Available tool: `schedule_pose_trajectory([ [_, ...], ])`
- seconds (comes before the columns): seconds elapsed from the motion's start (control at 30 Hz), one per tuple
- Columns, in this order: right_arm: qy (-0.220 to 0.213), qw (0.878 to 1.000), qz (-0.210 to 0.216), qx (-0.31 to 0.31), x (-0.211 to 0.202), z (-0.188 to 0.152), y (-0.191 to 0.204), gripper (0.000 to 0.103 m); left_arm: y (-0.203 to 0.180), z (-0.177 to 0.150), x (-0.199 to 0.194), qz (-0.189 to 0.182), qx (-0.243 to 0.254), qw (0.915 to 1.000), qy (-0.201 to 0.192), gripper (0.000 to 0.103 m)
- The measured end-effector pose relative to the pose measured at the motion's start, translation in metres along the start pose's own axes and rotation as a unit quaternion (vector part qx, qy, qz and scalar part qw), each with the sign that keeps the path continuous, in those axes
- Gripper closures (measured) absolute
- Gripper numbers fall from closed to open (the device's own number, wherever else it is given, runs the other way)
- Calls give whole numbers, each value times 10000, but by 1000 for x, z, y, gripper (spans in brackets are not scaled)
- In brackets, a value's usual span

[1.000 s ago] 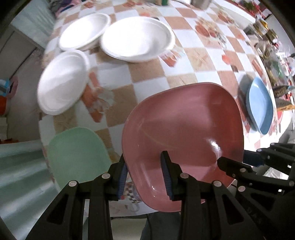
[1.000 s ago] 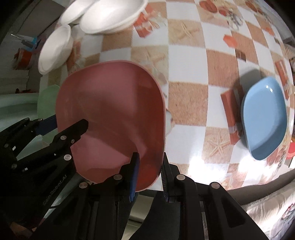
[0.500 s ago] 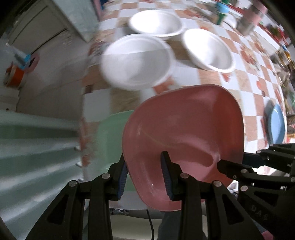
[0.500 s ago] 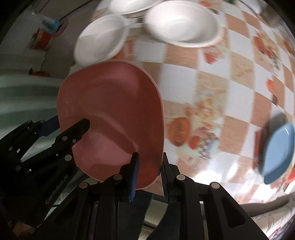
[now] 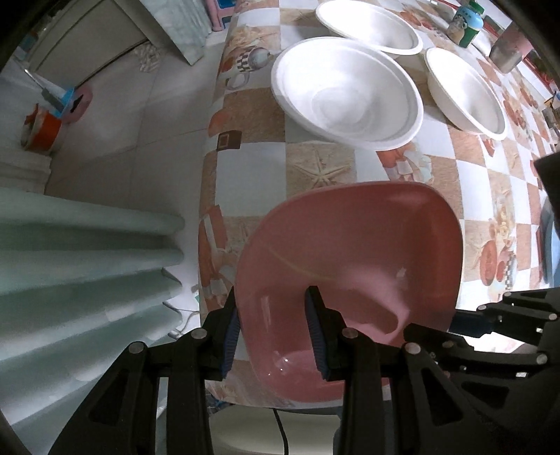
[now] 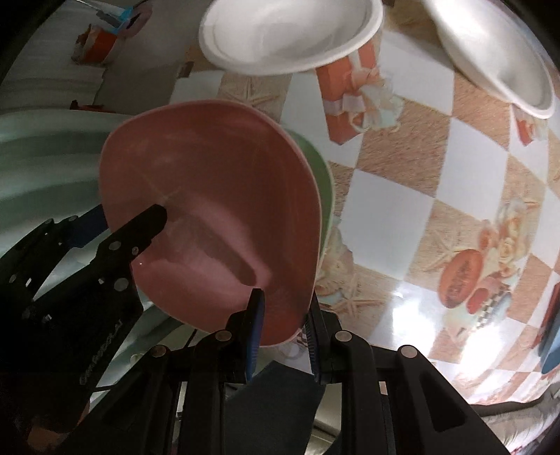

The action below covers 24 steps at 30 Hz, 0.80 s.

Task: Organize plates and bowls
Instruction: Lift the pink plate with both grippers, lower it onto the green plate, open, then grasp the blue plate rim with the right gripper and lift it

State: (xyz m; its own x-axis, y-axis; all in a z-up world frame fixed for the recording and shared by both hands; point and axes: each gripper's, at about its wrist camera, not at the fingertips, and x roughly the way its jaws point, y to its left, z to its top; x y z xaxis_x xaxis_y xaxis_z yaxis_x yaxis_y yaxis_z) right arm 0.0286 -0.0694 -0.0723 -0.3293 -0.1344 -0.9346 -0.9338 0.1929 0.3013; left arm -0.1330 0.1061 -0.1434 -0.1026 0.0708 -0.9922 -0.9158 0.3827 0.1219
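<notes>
Both grippers share one pink plate [image 5: 350,266] over the table's near corner: the left gripper [image 5: 273,329] straddles its rim at 7 o'clock with its jaws easing apart, the rim between the blue pads, while the right gripper [image 6: 283,332] grips the opposite edge, jaws narrow and clamped on the rim. In the right wrist view, a green plate [image 6: 323,182] peeks out from under the pink one at 2 o'clock, so the pink plate sits right above it. The table [image 5: 252,168] wears a glossy checked cloth of white and sandy squares printed with starfish and gift boxes. Three white bowls are up top in the left wrist view: one [image 5: 346,94] at 12 o'clock, another [image 5: 371,26] behind it, a third [image 5: 465,91] at 1 o'clock. A blue plate [image 6: 551,332] clips the right edge at 3 o'clock. Off the table at 9 o'clock lies pale tiled floor [image 5: 122,133], with an orange container [image 5: 42,129] at 10 o'clock and pale green folds [image 5: 80,280] at 8 o'clock.
</notes>
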Motion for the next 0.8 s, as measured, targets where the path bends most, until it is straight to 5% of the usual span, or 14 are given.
schedule_pose_trajectory([
  [0.23,-81,9998,-56,-154,4,10,-5,75,1,-13,-17,-138,-49,9997,-197,33],
  [0.3,-183,9994,-205,-210,-4,5,-12,34,2,-19,-25,-367,-121,9989,-255,22],
  [0.37,-344,9985,-378,-199,-13,-2,-24,16,1,-25,-35,-707,-224,9965,-377,21],
  [0.57,-344,9971,-575,353,-25,-32,-75,15,-32,-21,-54,-1199,44,9920,-393,11],
  [0.8,-571,9880,-348,1391,-37,-61,-129,15,-94,3,-40,-1523,629,9861,219,11],
])
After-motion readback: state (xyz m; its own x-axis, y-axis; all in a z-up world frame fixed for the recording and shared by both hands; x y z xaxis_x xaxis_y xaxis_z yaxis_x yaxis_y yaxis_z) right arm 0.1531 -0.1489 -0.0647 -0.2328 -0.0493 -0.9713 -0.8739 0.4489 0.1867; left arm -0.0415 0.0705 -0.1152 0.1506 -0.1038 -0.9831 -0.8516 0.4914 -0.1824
